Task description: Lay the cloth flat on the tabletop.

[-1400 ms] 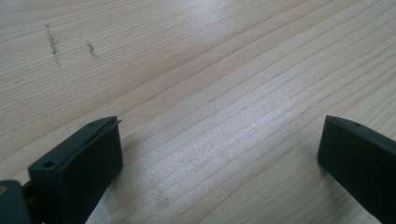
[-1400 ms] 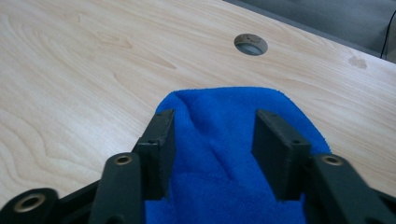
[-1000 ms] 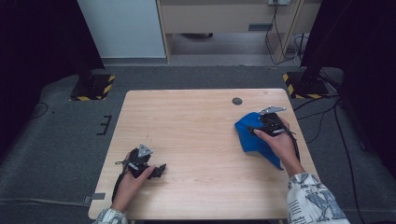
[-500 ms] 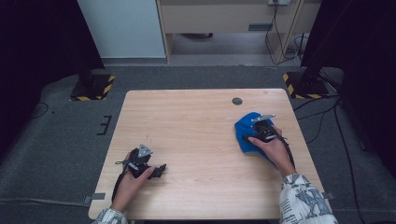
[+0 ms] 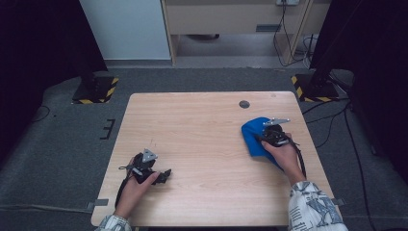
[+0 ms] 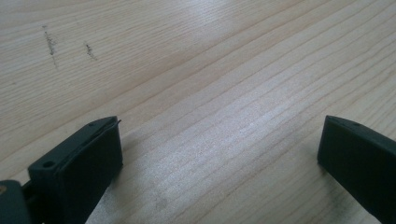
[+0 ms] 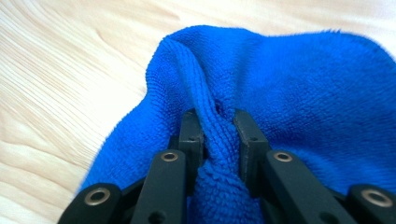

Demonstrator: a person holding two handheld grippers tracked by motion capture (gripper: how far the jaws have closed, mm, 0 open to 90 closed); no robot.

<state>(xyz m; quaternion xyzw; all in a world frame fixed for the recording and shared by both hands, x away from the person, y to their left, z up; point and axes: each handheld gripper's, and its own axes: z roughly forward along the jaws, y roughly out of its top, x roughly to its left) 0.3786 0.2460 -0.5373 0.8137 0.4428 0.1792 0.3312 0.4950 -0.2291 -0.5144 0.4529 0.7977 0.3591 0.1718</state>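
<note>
My right hand-held gripper point(image 7: 218, 122) has just been closing, and its jaws now pinch a raised ridge of the soft blue terry microfibre cloth point(image 7: 299, 88) between them. The cloth lies bunched on the right side of the pale wooden worktop point(image 5: 202, 125). I judge it light, limp and grippy, best taken by such a fold. My left hand-held gripper point(image 6: 219, 149) rests wide open, empty.

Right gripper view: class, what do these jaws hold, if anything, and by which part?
The right gripper pinches a raised fold in the blue cloth, near its edge; the jaws have just been closing on it.
</note>
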